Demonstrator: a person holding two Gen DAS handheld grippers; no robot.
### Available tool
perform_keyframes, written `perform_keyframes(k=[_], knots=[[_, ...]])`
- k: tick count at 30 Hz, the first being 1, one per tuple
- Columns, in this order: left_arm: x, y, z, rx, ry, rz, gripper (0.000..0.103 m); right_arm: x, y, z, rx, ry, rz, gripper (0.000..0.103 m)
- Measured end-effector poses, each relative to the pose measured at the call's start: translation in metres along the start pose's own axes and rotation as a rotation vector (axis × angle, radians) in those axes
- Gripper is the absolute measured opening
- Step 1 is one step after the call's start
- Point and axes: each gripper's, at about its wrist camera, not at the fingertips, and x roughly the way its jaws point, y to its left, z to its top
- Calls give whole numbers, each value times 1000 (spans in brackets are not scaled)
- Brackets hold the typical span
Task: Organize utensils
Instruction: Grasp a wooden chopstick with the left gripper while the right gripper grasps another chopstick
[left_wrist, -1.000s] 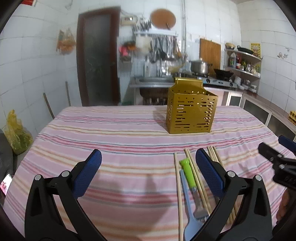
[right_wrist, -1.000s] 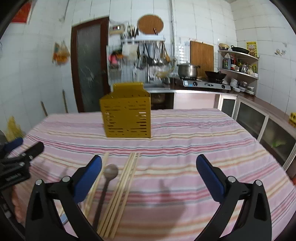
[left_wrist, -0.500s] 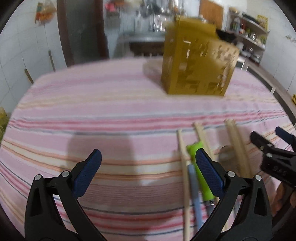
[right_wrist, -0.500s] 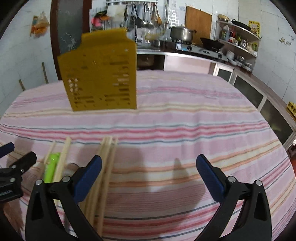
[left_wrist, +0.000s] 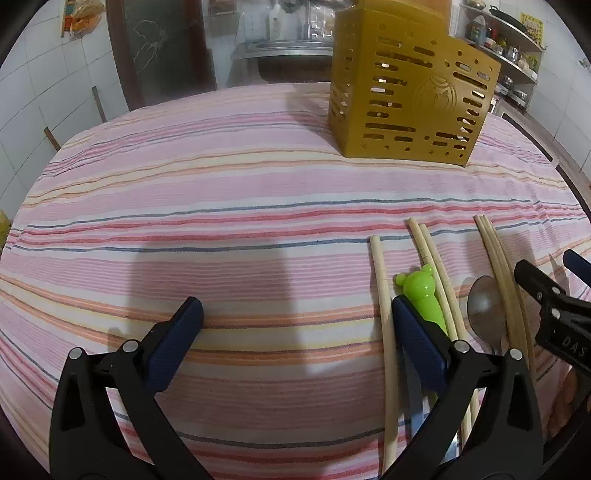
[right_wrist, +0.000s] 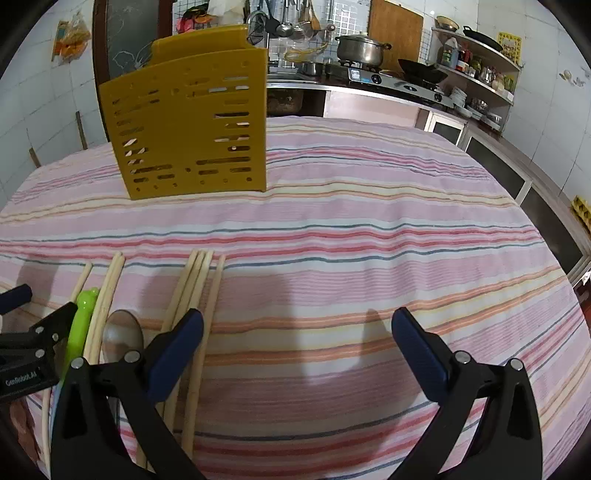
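Left wrist view shows our left tongs (left_wrist: 295, 325) spread wide and empty, low over the striped cloth of the surface (left_wrist: 221, 206). Their right pad sits just beside the green-handled utensil (left_wrist: 423, 295), partly covering it. Right wrist view shows our right tongs (right_wrist: 297, 332) also spread wide with nothing between them, their left pad lying over the bundle of chopsticks (right_wrist: 195, 288).

The utensils lie in a loose row near us: a single chopstick (left_wrist: 382, 295) at the left, a pair of chopsticks (left_wrist: 430, 254) touching the green handle, then the metal spoon (left_wrist: 484, 306) and another bundle of chopsticks (left_wrist: 496, 258) beside it. The yellow slotted holder (left_wrist: 410, 92) stands upright farther back, well apart from them; we cannot see into its compartments.

We judge the chopsticks light, stiff and thin, likely to roll or slip on the cloth, so we would pinch across them near mid-length and take the touching ones together if the pads allow. The spoon looks smooth and probably slippery; its handle is the better grip, though most of it is hidden behind the tongs. The green handle seems glossy plastic, thick enough to pinch squarely across its middle. Lying flat, all of them leave little room under the pads.
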Motion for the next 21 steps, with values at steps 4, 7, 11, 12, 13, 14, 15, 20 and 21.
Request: perform_keyframes(k=[4, 7, 11, 12, 13, 14, 15, 20, 21], knots=[[3, 1, 2, 4, 6, 3, 98, 1, 10, -3, -35, 23, -8, 99], [3, 1, 5, 3, 12, 7, 98, 2, 10, -3, -32, 35, -8, 98], [4, -1, 8, 4, 14, 16, 96, 8, 10, 0, -16, 66, 23, 86], [3, -2, 8, 7, 12, 18, 93, 8, 10, 0, -12, 65, 24, 80], [2, -3, 7, 8, 9, 17, 87, 7, 12, 0, -15, 61, 35, 73], [0, -5, 7, 8, 3, 15, 83, 5, 15, -1, -23, 56, 41, 69], [-3, -7, 6, 7, -1, 13, 74, 4, 18, -1, -30, 52, 41, 62], [-5, -21, 9, 27, -2, 2, 51, 0, 35, -1, -76, 37, 66, 33], [-5, -22, 10, 23, 2, 1, 47, 0, 37, 0, -77, 38, 69, 30]])
